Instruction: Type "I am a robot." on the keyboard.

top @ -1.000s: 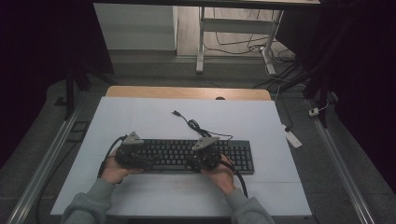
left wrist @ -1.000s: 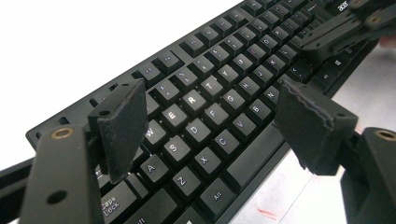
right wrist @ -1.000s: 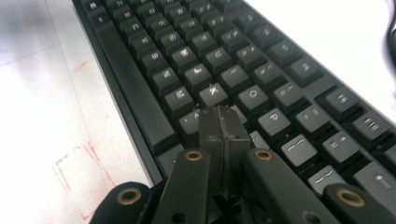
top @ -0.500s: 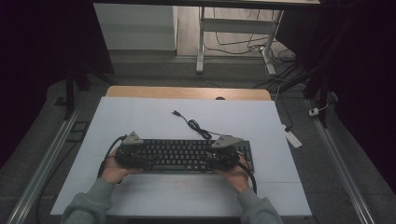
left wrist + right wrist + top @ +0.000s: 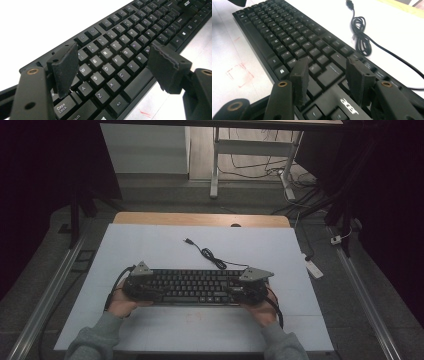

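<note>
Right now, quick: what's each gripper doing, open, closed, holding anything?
Left gripper: jaws open over the keyboard's left end, holding nothing.
Right gripper: jaws have just been opening, now apart over the keyboard's right end, holding nothing.

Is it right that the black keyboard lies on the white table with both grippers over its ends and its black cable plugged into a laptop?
Not quite. The black keyboard lies on the white table with the left gripper and right gripper over its ends, but its black cable lies loose, its plug bare on the table, as the high view shows.
</note>
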The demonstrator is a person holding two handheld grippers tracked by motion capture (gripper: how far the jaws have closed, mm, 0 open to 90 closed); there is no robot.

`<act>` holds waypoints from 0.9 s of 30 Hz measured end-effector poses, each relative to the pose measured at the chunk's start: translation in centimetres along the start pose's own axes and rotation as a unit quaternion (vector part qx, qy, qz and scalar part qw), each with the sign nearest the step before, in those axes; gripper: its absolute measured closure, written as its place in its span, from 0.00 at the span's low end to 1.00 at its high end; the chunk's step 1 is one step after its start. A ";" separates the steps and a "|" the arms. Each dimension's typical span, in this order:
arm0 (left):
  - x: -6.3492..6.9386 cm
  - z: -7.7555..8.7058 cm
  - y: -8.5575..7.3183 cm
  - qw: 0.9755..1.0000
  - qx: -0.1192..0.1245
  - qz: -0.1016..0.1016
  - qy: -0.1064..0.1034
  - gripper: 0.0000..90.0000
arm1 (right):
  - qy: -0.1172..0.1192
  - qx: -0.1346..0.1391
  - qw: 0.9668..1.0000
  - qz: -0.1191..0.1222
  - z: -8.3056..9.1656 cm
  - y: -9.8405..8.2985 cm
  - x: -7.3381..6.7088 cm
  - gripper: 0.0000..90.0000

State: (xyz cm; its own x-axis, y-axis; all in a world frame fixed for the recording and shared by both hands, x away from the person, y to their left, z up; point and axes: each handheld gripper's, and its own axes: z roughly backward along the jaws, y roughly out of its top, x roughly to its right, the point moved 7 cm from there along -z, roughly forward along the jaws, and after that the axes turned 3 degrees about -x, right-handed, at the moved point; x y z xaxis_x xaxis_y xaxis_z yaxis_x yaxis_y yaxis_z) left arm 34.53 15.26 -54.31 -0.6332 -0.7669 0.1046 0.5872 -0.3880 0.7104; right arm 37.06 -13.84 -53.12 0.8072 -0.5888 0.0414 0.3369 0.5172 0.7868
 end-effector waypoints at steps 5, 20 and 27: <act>0.1 0.6 -0.5 1.000 0.007 0.001 0.008 0.29 | -0.010 0.004 1.000 -0.002 1.7 -1.1 0.6 0.59; -0.5 3.8 -4.5 0.999 0.027 0.013 0.033 0.29 | -0.046 0.005 0.998 -0.031 7.3 -6.9 3.2 0.59; -0.5 4.0 -5.5 0.999 0.025 0.017 0.031 0.29 | -0.052 0.004 0.998 -0.042 8.1 -7.9 3.8 0.58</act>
State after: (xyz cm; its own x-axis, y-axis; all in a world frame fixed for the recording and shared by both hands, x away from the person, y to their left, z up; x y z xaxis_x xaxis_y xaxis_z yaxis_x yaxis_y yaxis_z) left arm 29.57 19.81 -55.47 -0.5795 -0.8104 0.0863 0.5814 -0.3369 0.7406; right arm 33.52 -25.19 -54.18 0.7207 -0.6922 0.0382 0.3972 0.4574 0.7956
